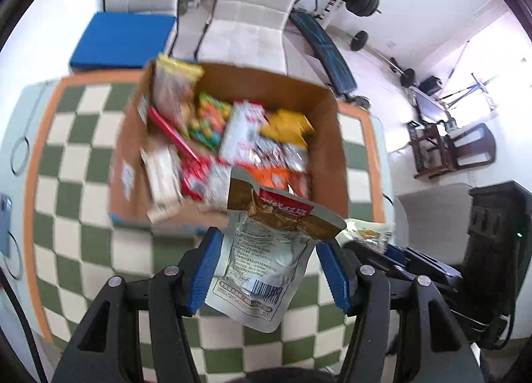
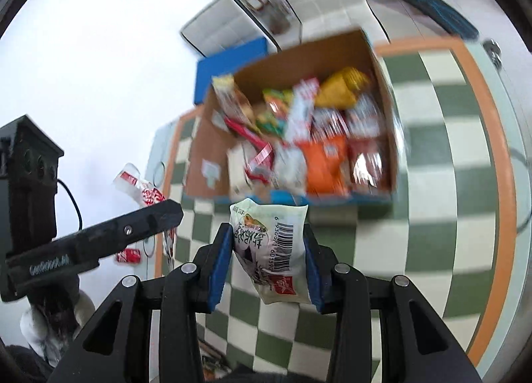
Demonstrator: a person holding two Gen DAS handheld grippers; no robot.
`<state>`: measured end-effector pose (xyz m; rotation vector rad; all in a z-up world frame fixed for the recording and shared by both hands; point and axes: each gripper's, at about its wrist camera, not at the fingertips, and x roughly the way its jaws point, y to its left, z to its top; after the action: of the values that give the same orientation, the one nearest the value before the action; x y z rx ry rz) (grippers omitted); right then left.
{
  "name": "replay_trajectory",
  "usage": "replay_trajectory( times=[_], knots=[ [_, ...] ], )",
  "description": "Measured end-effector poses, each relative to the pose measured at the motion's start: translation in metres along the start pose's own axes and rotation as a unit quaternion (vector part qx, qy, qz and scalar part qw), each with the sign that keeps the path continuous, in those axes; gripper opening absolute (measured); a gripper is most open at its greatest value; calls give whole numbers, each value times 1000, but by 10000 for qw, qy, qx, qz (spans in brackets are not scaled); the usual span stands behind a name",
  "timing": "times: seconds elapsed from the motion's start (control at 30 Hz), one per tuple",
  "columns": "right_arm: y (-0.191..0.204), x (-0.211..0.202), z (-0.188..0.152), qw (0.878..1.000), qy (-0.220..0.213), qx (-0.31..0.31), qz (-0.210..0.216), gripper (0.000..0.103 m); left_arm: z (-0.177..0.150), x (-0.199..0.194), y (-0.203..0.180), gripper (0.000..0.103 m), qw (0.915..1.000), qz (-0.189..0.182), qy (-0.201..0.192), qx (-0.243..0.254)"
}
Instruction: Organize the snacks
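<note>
Left wrist view: the left gripper is clamped on a silver pouch, held just before the box, which is already nearly full of snacks.

Right wrist view: the right gripper grips a white packet near the box. Both probably go in next; one packet lies outside.

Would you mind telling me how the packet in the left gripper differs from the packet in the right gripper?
The left gripper's silver packet has a brown and red top with a white back; the right gripper's white packet looks crumpled, with black lettering. The silver packet's barcode sits at its lower end, the white packet's mid-face. Both are clamped short of the cardboard box.
</note>
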<state>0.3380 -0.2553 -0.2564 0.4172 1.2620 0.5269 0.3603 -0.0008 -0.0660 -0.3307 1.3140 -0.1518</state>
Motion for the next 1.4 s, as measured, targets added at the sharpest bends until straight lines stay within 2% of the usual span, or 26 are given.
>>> replay_trajectory(
  times=[0.2, 0.37, 0.5, 0.7, 0.73, 0.77, 0.83, 0.97, 1.17, 1.33, 1.4],
  knots=[
    [6, 20, 53, 9998, -54, -95, -193, 43, 62, 44, 22, 56, 9992, 71, 343, -178],
    [-11, 46, 82, 9992, 84, 169, -359, 43, 84, 74, 26, 56, 9979, 71, 604, -223],
    [-24, 61, 95, 9982, 115, 357, -470, 43, 98, 96, 24, 57, 9971, 238, 711, -98],
    [-33, 85, 117, 9957, 282, 380, -790, 43, 117, 124, 28, 58, 9943, 334, 1004, -116],
    [-34, 89, 121, 9948, 322, 361, -895, 47, 119, 127, 29, 58, 9939, 366, 1035, -95],
    [-34, 90, 124, 9942, 319, 348, -964, 67, 121, 129, 29, 58, 9935, 426, 1050, -56],
    [-34, 91, 129, 9930, 282, 357, -1094, 89, 123, 131, 29, 63, 9933, 540, 1023, -13],
    [-31, 88, 135, 9907, 223, 299, -1308, 89, 121, 133, 33, 79, 9936, 517, 1000, -76],
    [-29, 85, 126, 9827, 276, 164, -1823, 91, 108, 131, 34, 79, 9939, 527, 963, -66],
    [-33, 85, 110, 9792, 295, 188, -1999, 92, 93, 120, 32, 79, 9952, 522, 833, 7],
    [-34, 84, 103, 9779, 322, 210, -2057, 92, 86, 112, 29, 79, 9955, 628, 693, 117]
  ],
)
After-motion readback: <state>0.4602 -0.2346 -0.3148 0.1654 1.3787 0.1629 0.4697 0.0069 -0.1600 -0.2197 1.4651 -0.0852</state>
